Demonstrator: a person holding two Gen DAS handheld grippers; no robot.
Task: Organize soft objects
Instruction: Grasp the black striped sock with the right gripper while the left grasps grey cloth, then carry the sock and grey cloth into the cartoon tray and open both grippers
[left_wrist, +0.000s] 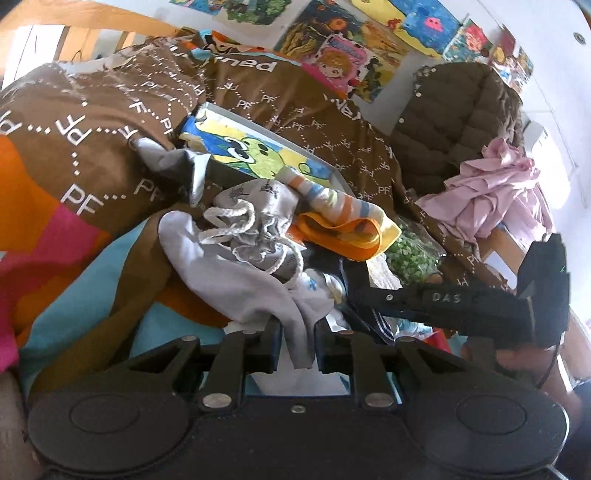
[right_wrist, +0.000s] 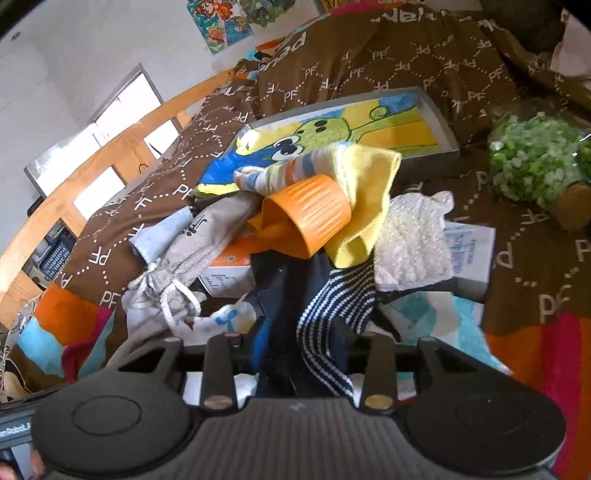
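A heap of soft things lies on a brown patterned bedspread (left_wrist: 92, 122). My left gripper (left_wrist: 298, 343) is shut on a white cloth (left_wrist: 229, 273) at the heap's near edge. A grey drawstring pouch (left_wrist: 255, 206) and an orange-striped sock (left_wrist: 332, 203) lie just beyond it. My right gripper (right_wrist: 301, 354) is shut on a navy-and-white striped sock (right_wrist: 334, 306). It also shows from the side in the left wrist view (left_wrist: 443, 299). An orange ribbed cup (right_wrist: 310, 218), a yellow cloth (right_wrist: 365, 184) and a white fluffy cloth (right_wrist: 413, 236) lie ahead of it.
A grey tray with a cartoon painting (right_wrist: 369, 122) lies behind the heap. A bag of green bits (right_wrist: 535, 158) sits at right. A small white box (right_wrist: 469, 254) and an orange-white box (right_wrist: 232, 273) lie under the clothes. A brown puffer jacket (left_wrist: 454, 107) and pink cloth (left_wrist: 491, 188) sit far right.
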